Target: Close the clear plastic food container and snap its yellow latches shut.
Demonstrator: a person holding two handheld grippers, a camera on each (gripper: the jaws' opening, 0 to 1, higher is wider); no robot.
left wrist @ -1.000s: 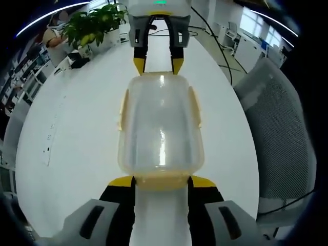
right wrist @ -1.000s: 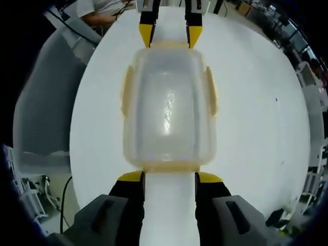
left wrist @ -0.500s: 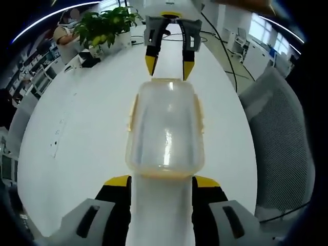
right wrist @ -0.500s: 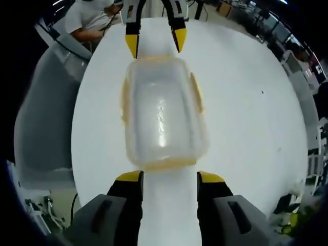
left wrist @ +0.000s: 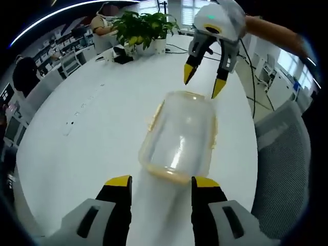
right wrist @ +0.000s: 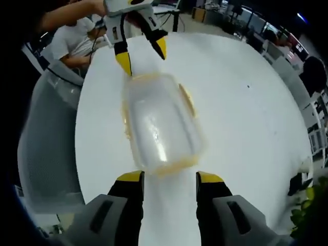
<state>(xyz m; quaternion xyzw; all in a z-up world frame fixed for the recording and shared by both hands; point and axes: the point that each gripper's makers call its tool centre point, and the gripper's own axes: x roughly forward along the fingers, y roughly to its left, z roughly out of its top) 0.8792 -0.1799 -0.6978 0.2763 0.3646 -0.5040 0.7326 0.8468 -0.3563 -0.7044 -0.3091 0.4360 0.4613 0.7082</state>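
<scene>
Count: one clear plastic food container with yellow latches (left wrist: 179, 137) (right wrist: 159, 123). Two yellow-tipped two-jaw tools: left tool (left wrist: 158, 185) (right wrist: 139, 51), right tool (right wrist: 169, 180) (left wrist: 205, 82). One round white worktop (left wrist: 92, 128). One green potted plant (left wrist: 143, 28), far. One grey mesh chair (left wrist: 282, 169), right.

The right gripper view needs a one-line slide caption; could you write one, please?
Closed clear food container on the white table, between the open right gripper and the open left gripper.

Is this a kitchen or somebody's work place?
Most likely an open office, not a kitchen. The container sits on a big white table with a potted plant and cables at its far end, grey mesh office chairs beside it, and rows of desks behind.
</scene>
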